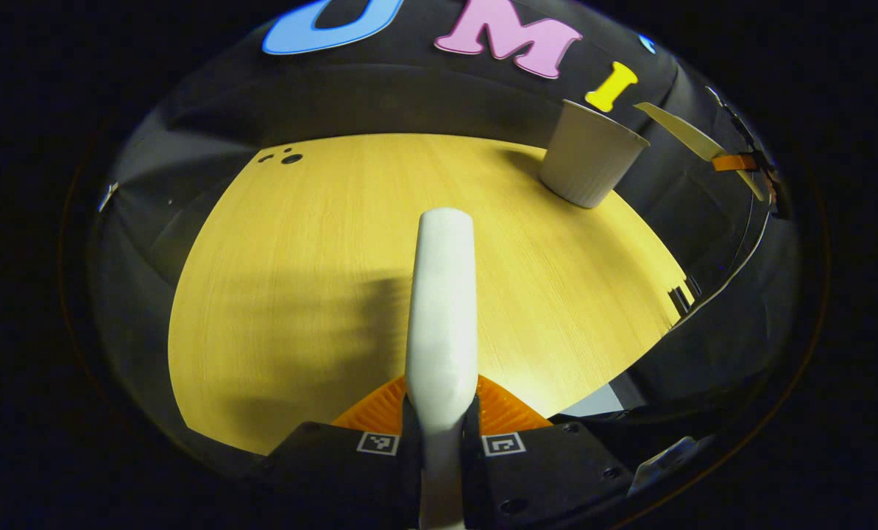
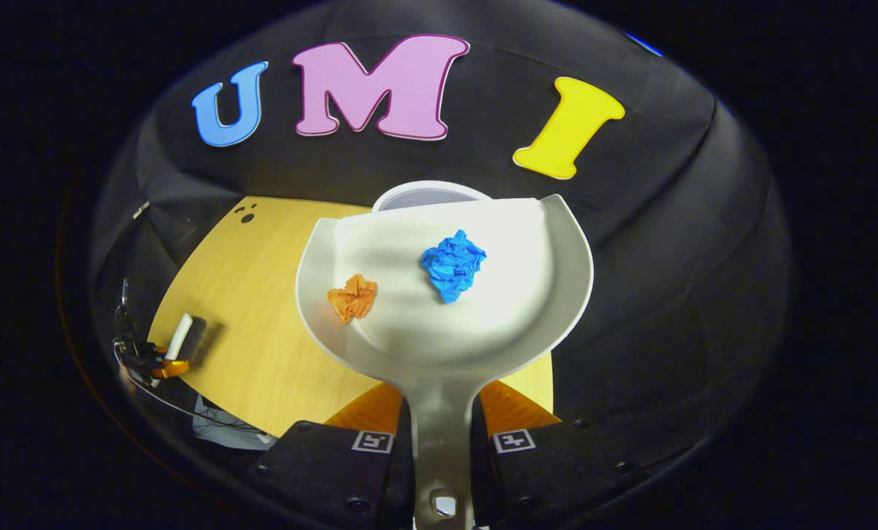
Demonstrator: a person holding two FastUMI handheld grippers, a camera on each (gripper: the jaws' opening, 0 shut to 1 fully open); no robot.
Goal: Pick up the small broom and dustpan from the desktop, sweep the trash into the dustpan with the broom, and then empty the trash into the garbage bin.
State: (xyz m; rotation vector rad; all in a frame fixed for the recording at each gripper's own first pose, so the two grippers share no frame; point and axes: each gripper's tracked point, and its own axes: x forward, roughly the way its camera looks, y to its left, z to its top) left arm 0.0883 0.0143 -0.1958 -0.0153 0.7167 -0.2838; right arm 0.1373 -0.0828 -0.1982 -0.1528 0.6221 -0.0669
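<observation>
My left gripper [image 1: 440, 434] is shut on the white handle of the small broom [image 1: 442, 309], which points forward over the wooden desktop [image 1: 299, 243]. My right gripper [image 2: 442, 442] is shut on the handle of the white dustpan [image 2: 483, 324], held above the desk. A crumpled blue paper [image 2: 453, 265] and a smaller orange paper [image 2: 352, 297] lie in the pan. The pan's front lip hides part of the white garbage bin [image 2: 427, 195] just behind it. In the left gripper view the bin [image 1: 589, 154] stands at the far right of the desk, with the dustpan [image 1: 685, 132] raised beside it.
The desk's right edge [image 1: 674, 294] runs close by the bin. Small dark holes [image 1: 284, 157] mark the far left corner of the desktop. In the right gripper view, the left gripper [image 2: 151, 361] with the broom [image 2: 181, 335] hovers at the desk's left edge.
</observation>
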